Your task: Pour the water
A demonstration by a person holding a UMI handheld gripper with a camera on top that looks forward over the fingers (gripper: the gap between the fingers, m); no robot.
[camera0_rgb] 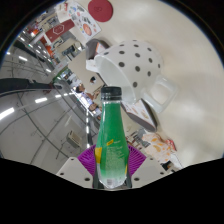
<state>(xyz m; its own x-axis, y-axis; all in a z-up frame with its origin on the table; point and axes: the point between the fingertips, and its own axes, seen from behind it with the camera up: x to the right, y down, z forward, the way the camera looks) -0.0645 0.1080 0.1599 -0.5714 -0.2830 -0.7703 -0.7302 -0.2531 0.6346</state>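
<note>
Item: green bottle (112, 140), capped, upright, held at 6 o'clock between the gripper (112, 160) fingers, apparently closed on it. Polka-dot cup (133, 62) is sited at 12 o'clock beyond. Pouring is best done with grip kept firm and tilt slow.

Counts from my feed

I count one green bottle (112, 135), one white polka-dot cup (130, 66), and two gripper fingers (88, 160).
</note>
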